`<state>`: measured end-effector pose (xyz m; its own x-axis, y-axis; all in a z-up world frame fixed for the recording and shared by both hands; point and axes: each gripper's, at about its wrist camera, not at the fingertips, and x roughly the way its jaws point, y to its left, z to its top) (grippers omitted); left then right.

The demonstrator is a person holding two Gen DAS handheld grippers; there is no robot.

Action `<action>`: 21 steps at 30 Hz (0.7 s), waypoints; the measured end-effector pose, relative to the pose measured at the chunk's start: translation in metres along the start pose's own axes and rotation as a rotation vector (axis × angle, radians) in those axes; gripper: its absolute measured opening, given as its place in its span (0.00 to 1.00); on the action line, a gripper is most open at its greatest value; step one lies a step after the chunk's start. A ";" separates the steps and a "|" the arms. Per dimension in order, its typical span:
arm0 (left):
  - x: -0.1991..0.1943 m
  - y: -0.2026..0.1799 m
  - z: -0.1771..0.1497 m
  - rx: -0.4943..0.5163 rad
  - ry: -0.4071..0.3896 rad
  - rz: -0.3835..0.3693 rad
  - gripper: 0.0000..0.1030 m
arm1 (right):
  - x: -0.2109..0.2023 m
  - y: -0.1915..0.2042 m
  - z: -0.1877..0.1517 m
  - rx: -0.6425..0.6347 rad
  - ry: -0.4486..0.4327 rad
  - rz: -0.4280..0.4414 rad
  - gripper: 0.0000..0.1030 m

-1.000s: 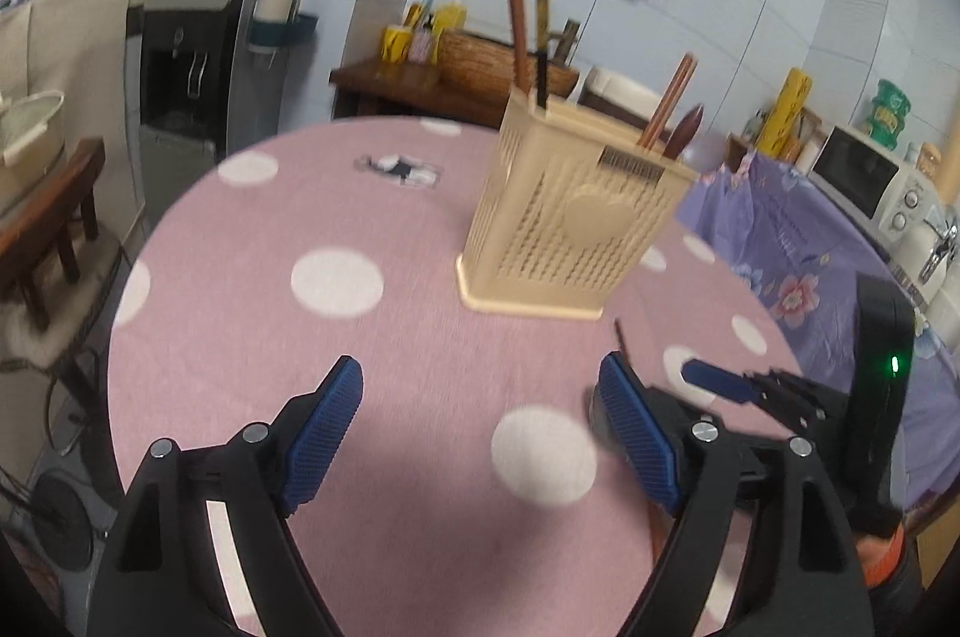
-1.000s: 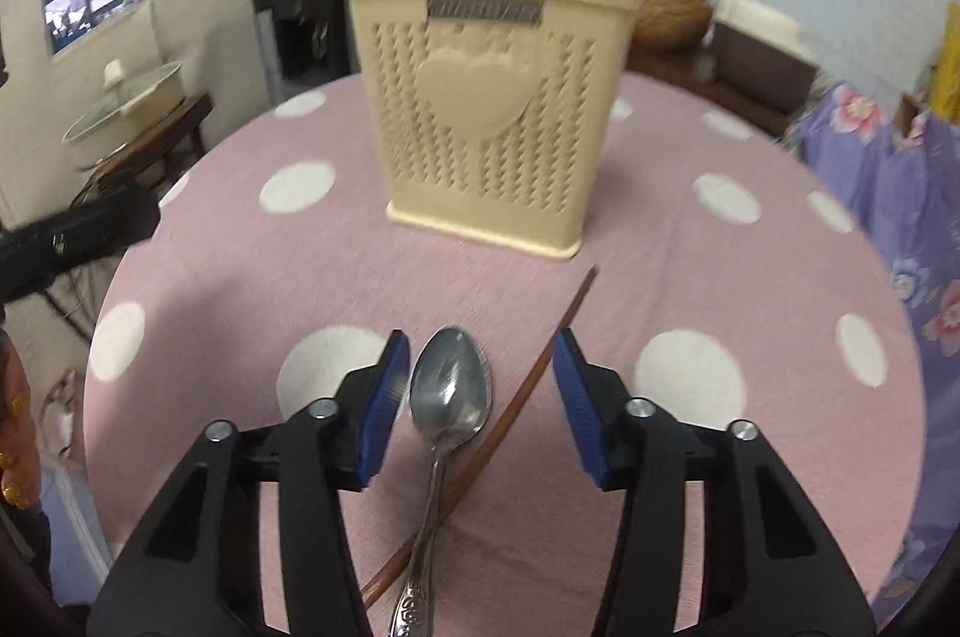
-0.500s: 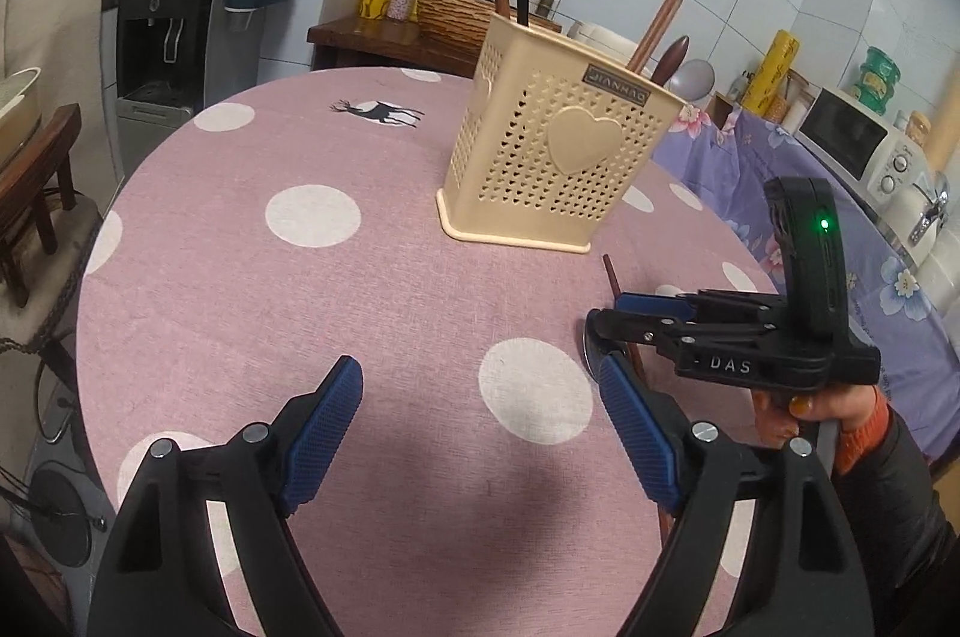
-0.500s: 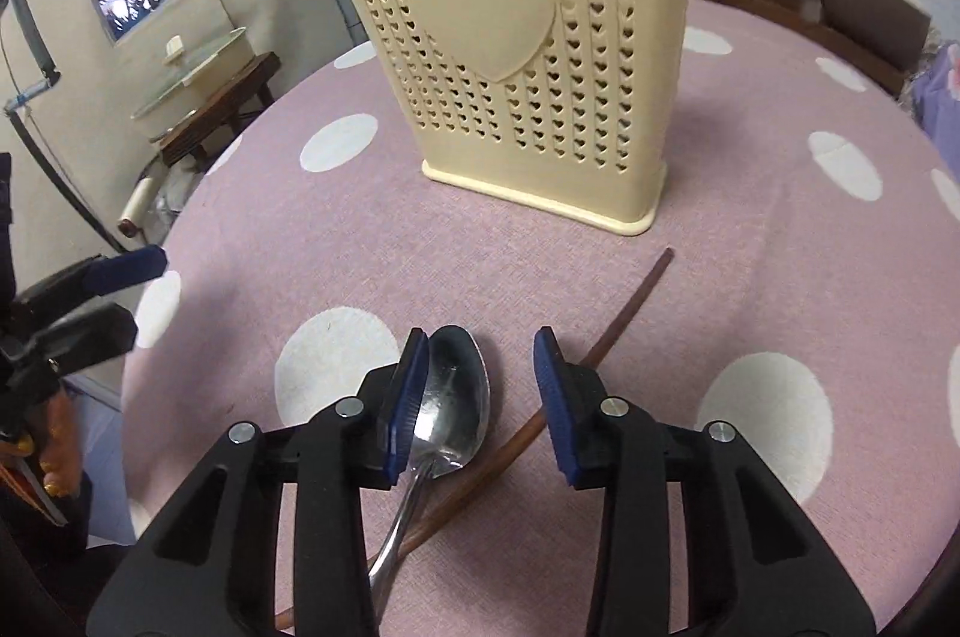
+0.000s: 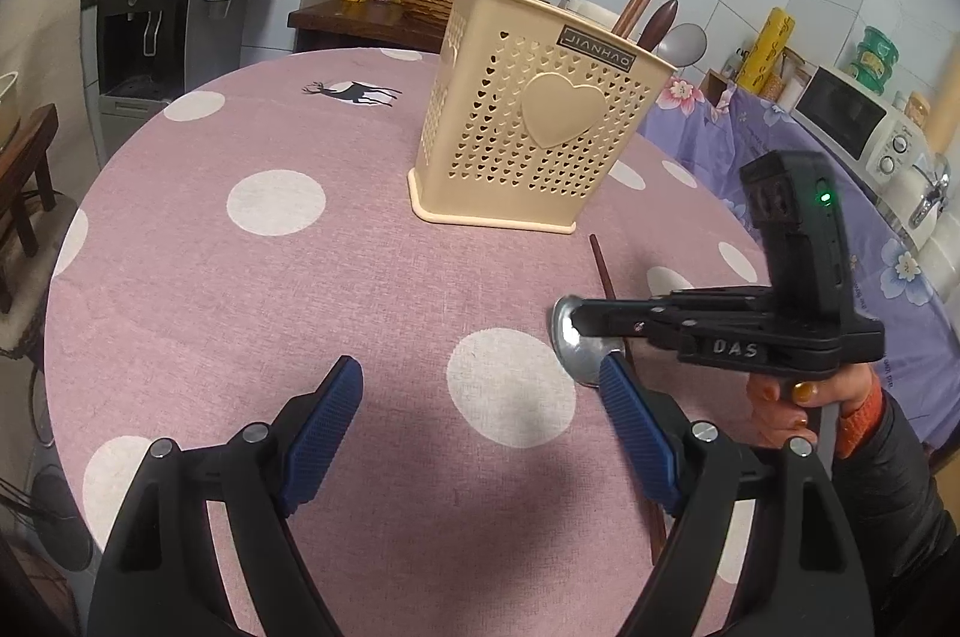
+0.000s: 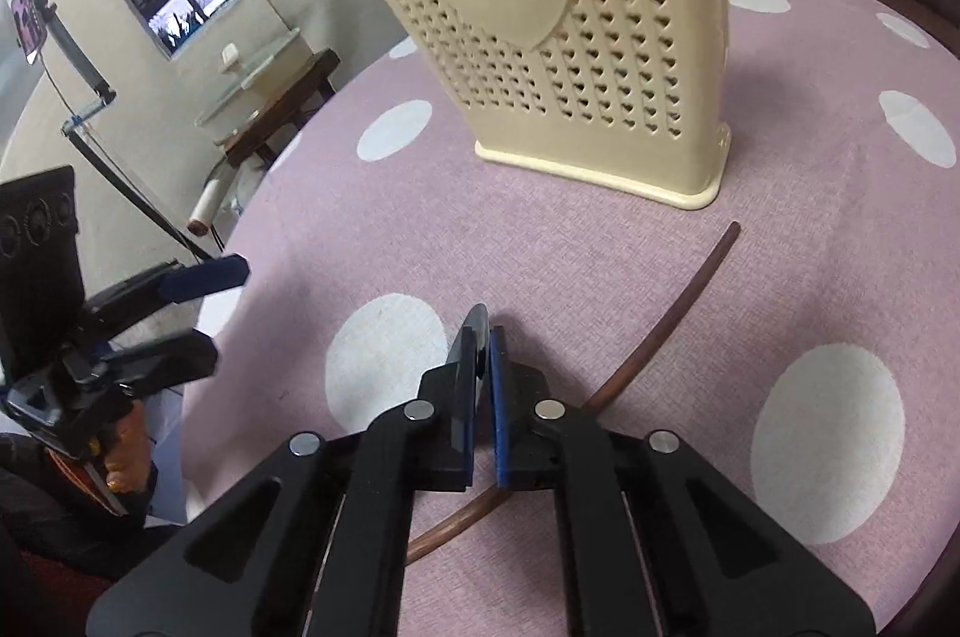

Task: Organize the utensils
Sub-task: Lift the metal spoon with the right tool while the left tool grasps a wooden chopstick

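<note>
My right tongs are pressed together on the bowl of the spoon, pinching it edge-on just in front of the cream utensil holder. In my right wrist view only a thin dark sliver of the bowl shows between the pads; the left wrist view shows the shiny bowl beside the tong tips, its handle hidden. A brown chopstick lies on the desk beneath, its long axis running from under my tongs toward the holder's base. My right hand grips the handle, tongs angled down at the desk. My left tongs are spread wide, holding nothing, well short of the holder. More utensils stand upright inside the holder.
</note>
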<state>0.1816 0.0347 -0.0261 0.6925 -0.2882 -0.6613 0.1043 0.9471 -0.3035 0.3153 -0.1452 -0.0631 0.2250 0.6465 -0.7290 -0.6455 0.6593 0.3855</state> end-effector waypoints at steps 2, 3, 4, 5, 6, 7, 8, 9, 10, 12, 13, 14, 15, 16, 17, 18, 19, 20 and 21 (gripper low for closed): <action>0.004 -0.002 0.001 0.006 0.012 -0.005 0.76 | -0.012 -0.001 -0.002 0.032 -0.040 -0.009 0.02; 0.006 -0.003 0.002 0.010 0.020 -0.006 0.76 | -0.018 -0.002 -0.002 0.047 -0.057 -0.014 0.02; 0.009 -0.005 0.002 0.016 0.028 -0.007 0.76 | -0.025 -0.002 -0.005 0.060 -0.081 -0.031 0.02; 0.013 -0.008 0.003 0.026 0.038 -0.009 0.73 | -0.034 -0.001 -0.007 0.064 -0.105 -0.057 0.02; 0.017 -0.012 0.005 0.038 0.051 -0.015 0.70 | -0.042 0.001 -0.011 0.068 -0.131 -0.089 0.02; 0.021 -0.016 0.006 0.050 0.065 -0.023 0.69 | -0.050 0.003 -0.013 0.068 -0.156 -0.126 0.02; 0.027 -0.021 0.007 0.063 0.080 -0.032 0.66 | -0.059 0.006 -0.017 0.072 -0.186 -0.158 0.02; 0.031 -0.025 0.008 0.073 0.093 -0.039 0.62 | -0.067 0.008 -0.019 0.078 -0.213 -0.181 0.02; 0.036 -0.031 0.010 0.085 0.108 -0.050 0.61 | -0.076 0.011 -0.023 0.082 -0.247 -0.229 0.02; 0.047 -0.044 0.014 0.109 0.134 -0.072 0.56 | -0.089 0.016 -0.029 0.097 -0.295 -0.297 0.02; 0.053 -0.050 0.016 0.125 0.144 -0.080 0.56 | -0.097 0.017 -0.033 0.106 -0.322 -0.332 0.02; 0.058 -0.058 0.017 0.149 0.154 -0.081 0.55 | -0.103 0.018 -0.035 0.113 -0.346 -0.366 0.02; 0.063 -0.064 0.019 0.167 0.161 -0.081 0.53 | -0.107 0.018 -0.038 0.117 -0.362 -0.388 0.02; 0.068 -0.071 0.020 0.183 0.172 -0.084 0.52 | -0.114 0.019 -0.041 0.117 -0.387 -0.426 0.02; 0.074 -0.076 0.022 0.196 0.184 -0.089 0.50 | -0.120 0.020 -0.044 0.112 -0.411 -0.464 0.02; 0.080 -0.081 0.024 0.206 0.197 -0.094 0.47 | -0.126 0.018 -0.048 0.114 -0.430 -0.483 0.02; 0.087 -0.085 0.026 0.212 0.207 -0.092 0.46 | -0.132 0.019 -0.051 0.122 -0.455 -0.503 0.02; 0.094 -0.089 0.028 0.217 0.216 -0.082 0.42 | -0.138 0.018 -0.055 0.130 -0.475 -0.520 0.02; 0.100 -0.092 0.029 0.220 0.221 -0.072 0.39 | -0.142 0.019 -0.057 0.134 -0.495 -0.545 0.02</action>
<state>0.2621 -0.0768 -0.0443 0.5088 -0.3563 -0.7836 0.3162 0.9240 -0.2149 0.2299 -0.2465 0.0156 0.8103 0.2910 -0.5086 -0.2610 0.9564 0.1315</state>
